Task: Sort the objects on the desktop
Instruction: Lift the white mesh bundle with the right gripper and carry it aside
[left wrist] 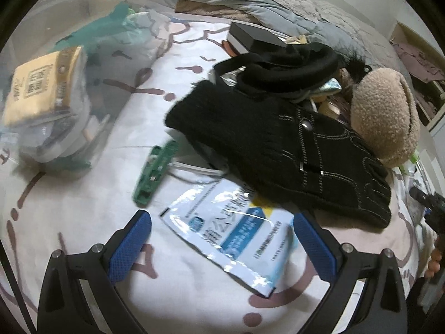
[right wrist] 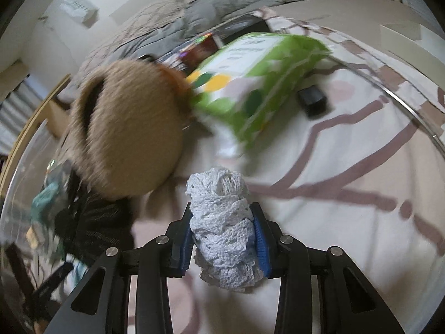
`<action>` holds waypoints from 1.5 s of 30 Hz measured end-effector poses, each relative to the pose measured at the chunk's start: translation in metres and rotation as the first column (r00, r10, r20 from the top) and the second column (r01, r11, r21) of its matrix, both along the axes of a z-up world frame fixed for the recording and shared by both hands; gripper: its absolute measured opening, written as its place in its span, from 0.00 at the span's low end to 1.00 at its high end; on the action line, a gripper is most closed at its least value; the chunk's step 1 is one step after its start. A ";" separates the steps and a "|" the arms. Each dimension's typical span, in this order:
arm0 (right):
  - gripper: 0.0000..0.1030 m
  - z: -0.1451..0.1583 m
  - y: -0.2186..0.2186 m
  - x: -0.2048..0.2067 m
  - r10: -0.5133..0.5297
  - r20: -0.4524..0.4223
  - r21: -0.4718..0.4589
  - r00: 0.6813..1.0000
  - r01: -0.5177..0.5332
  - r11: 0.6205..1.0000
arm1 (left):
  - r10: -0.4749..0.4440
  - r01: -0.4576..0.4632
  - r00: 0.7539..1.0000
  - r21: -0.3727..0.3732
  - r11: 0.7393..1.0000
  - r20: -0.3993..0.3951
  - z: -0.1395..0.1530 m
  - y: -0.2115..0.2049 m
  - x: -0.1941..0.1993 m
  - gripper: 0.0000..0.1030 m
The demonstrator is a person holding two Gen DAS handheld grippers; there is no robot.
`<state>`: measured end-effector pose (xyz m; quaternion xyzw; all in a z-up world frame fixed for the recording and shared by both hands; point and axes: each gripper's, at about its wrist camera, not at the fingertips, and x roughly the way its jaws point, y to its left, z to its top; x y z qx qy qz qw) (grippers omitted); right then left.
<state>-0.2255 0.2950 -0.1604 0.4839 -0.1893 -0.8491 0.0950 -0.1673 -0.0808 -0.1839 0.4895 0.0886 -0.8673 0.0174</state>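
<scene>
My right gripper [right wrist: 222, 233] is shut on a bunched pale blue knitted cloth [right wrist: 219, 222], held above the patterned bed sheet [right wrist: 347, 167]. Ahead of it lie a tan fleece earmuff [right wrist: 125, 128] and a green and white packet [right wrist: 250, 83]. In the left wrist view my left gripper [left wrist: 222, 242] stands open over a white and blue sachet [left wrist: 236, 236] that lies flat on the sheet [left wrist: 83, 208]. A black knitted glove [left wrist: 278, 150] covers the sachet's far corner. A green clip-like tool [left wrist: 155, 169] lies left of the glove.
A clear plastic container [left wrist: 47, 103] with a yellow tissue pack [left wrist: 36, 83] stands at the left. Black fabric handles [left wrist: 283, 66], a black box [left wrist: 250, 36] and the fleece earmuff [left wrist: 383, 114] pile up behind the glove. A small black block [right wrist: 311, 100] lies on the sheet; a grey quilt [right wrist: 222, 0] lies behind.
</scene>
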 end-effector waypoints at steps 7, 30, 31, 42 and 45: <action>0.37 0.001 -0.059 0.025 0.225 -0.031 0.004 0.974 -0.225 0.974 | 0.000 0.002 1.000 0.068 0.998 -0.019 0.003 -0.007 -0.001 0.87; 0.37 0.002 -0.098 0.041 0.392 -0.042 0.012 0.919 -0.392 0.920 | -0.234 0.234 0.972 0.195 0.953 -0.019 0.000 0.029 -0.002 0.61; 0.37 0.002 -0.099 0.041 0.394 -0.041 0.016 0.918 -0.394 0.919 | -0.244 0.242 0.970 0.196 0.950 -0.017 0.000 0.033 0.001 0.61; 0.89 0.010 -0.098 0.044 0.398 -0.080 0.046 0.914 -0.395 0.917 | -0.246 0.247 0.969 0.064 0.967 -0.017 0.000 0.052 0.013 0.86; 0.89 0.019 -0.097 0.050 0.402 -0.134 0.081 0.906 -0.394 0.916 | -0.256 0.256 0.967 0.057 0.965 -0.010 -0.001 0.055 0.013 0.88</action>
